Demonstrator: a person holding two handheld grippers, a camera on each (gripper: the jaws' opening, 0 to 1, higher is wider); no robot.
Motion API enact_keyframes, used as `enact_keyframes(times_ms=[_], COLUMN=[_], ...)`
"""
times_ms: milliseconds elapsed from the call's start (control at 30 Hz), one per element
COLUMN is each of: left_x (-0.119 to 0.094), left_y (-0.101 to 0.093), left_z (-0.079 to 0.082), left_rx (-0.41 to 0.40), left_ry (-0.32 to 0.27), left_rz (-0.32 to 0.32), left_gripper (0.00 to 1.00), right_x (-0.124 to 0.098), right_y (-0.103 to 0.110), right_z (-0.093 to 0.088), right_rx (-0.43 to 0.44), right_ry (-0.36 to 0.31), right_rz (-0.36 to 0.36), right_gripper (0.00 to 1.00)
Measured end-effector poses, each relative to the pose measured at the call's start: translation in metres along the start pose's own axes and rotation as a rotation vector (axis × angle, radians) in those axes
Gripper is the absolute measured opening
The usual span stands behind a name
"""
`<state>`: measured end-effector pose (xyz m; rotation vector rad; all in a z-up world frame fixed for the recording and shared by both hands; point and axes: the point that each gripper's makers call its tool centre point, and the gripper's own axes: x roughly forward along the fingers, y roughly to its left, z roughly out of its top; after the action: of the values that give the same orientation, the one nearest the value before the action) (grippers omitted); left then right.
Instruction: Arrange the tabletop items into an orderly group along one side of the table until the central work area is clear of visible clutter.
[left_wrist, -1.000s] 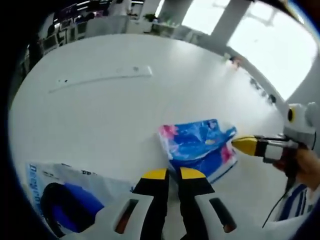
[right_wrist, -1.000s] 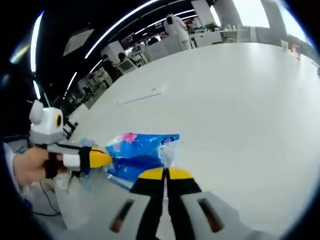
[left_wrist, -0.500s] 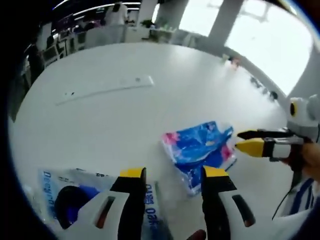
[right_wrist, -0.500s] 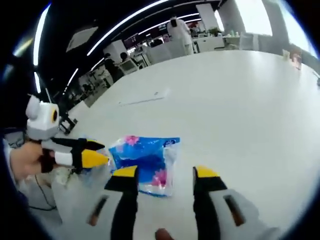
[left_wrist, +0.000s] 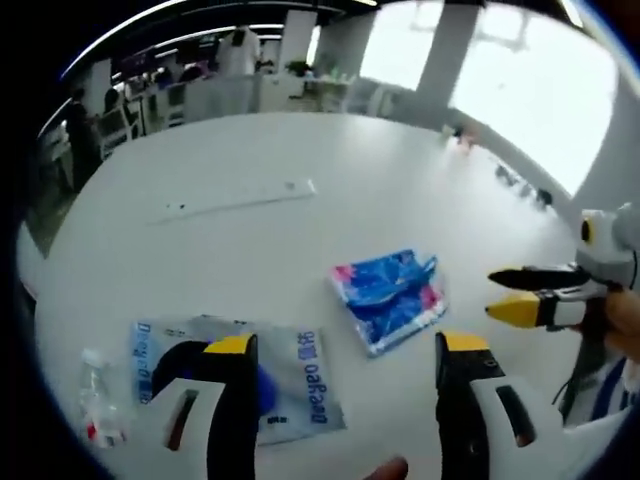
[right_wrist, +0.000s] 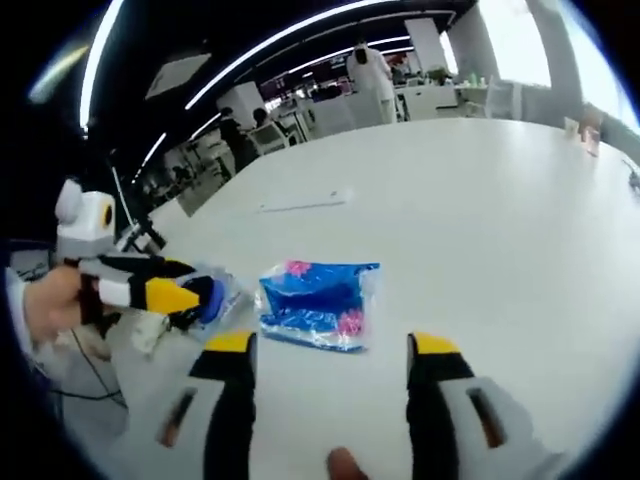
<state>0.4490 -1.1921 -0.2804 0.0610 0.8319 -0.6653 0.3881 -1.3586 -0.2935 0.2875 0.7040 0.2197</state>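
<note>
Step in hand: judged from how things lie, a pause between placements; nothing is held, and items sit loosely grouped near the person's edge of the round white table (left_wrist: 300, 130).
Blue pack: the crinkled blue-and-pink plastic packet (left_wrist: 388, 297) lies flat, at about 12 o'clock from the left gripper (left_wrist: 345, 352); in the right gripper view (right_wrist: 320, 302) it sits at 12 o'clock just beyond the right gripper (right_wrist: 333, 350).
Pouch: a clear flat plastic pouch with blue print and a dark blue object inside (left_wrist: 290, 385) lies at 9 o'clock of the packet, partly behind the left gripper's left jaw.
Bottle: a small clear plastic bottle (left_wrist: 98, 408) stands at 9 o'clock of the pouch, near the table edge.
Strip: a long thin white strip (left_wrist: 235, 198) lies well apart, at 11 o'clock, toward the table's middle.
Left gripper: jaws spread wide, empty, hovering over the near edge.
Right gripper: jaws spread wide, empty; in the left gripper view it enters at 3 o'clock (left_wrist: 515, 295), held level in a hand (left_wrist: 625, 325).
Next move: probably fetching the far strip into the group, which calls for a long reach and a low, flat pinch.
</note>
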Motion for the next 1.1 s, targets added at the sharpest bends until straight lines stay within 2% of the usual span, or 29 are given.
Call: enact_keyframes(times_ms=[200, 400, 633, 800, 967, 1100], left_x=[-0.017, -0.03, -0.039, -0.047, -0.06, -0.075], left_y=[0.01, 0.018, 0.032, 0.047, 0.063, 0.084], left_z=[-0.004, -0.005, -0.015, -0.026, -0.04, -0.05], left_rx=[-0.044, -0.022, -0.03, -0.057, -0.074, -0.106], left_ry=[-0.016, -0.022, -0.014, -0.011, -0.006, -0.011], left_rz=[0.001, -0.004, 0.0, 0.008, 0.015, 0.034], left_gripper=[0.67, 0.66, 0.65, 0.65, 0.64, 0.64], right_x=[-0.013, -0.015, -0.016, -0.013, -0.007, -0.004], right_y=[0.005, 0.016, 0.026, 0.036, 0.058, 0.073], right_z=[-0.006, -0.015, -0.015, -0.022, -0.036, -0.044], right_rx=[0.009, 0.033, 0.034, 0.023, 0.01, 0.002], right_ry=[-0.011, -0.009, -0.012, 0.002, 0.035, 0.049], right_rz=[-0.021, -0.034, -0.043, -0.042, -0.029, -0.011], right_gripper=[0.57, 0.55, 0.54, 0.52, 0.51, 0.49])
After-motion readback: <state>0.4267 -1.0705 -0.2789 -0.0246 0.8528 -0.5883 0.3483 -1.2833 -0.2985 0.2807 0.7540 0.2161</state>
